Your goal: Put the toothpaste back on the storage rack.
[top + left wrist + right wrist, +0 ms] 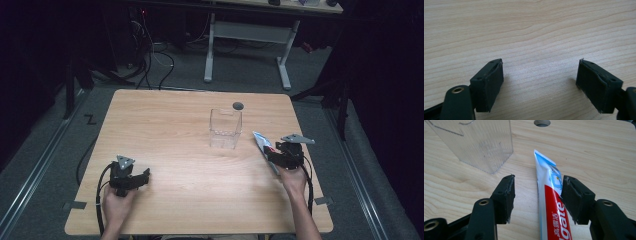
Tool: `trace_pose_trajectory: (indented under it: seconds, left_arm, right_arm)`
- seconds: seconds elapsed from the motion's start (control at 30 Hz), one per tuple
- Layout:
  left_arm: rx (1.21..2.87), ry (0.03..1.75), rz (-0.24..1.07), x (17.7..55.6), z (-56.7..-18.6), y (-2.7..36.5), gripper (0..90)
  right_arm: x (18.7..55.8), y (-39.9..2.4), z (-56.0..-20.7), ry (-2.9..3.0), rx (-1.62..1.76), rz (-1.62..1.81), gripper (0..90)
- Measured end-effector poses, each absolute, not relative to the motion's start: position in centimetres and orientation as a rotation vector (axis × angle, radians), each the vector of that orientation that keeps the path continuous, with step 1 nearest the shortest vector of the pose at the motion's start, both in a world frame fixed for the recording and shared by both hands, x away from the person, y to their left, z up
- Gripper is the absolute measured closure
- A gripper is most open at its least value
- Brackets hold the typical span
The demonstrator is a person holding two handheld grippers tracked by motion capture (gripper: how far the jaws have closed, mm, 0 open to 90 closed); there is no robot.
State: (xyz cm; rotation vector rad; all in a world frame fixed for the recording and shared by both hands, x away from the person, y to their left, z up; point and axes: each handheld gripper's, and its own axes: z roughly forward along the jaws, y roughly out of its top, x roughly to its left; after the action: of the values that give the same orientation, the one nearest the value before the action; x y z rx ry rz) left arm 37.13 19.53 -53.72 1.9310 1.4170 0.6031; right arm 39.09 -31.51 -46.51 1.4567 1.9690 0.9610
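Fingers first: my right fingers (574,200) are spread wide with the toothpaste tube (551,207) lying between them. In the right gripper view the tube runs along the far-side pad, touching or just short of it, I can't tell which. The other pad stands clear with bare wood showing in the gap. So no pinch yet, the tube rests flat on the worktop (170,125).

Left gripper (539,82): fingers spread too, nothing between them, just wood grain under them. In the high view it sits near the worktop's 7 o'clock corner, parked, doing nothing I can see.

Right gripper (280,156) is at about 4 o'clock from worktop centre in the high view, with the tube's flat crimped end poking out toward 11 o'clock. The cap end is hidden under the gripper.

Further out: clear plastic container (225,129), upright, open top, empty as far as I can see. It stands just past worktop centre, at roughly 10 o'clock from the tube and close to it but apart. A round cable hole (238,105) sits behind it near the far edge.

My read on progress: this looks like tube-into-container, and it's early. Fingers are lined up around the tube and that's all. Left to do: close on it, lift, carry over the container mouth, drop in upright.
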Motion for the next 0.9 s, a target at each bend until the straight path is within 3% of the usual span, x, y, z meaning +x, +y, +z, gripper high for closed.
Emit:
trace_pose_trajectory:
  seconds: [0.9]
  left_arm:
    - [1.933,1.414,0.6,37.1,-53.7,19.5,22.0]
  right_arm:
    - [43.5,-30.2,-48.3,2.092,1.513,0.765,44.1]
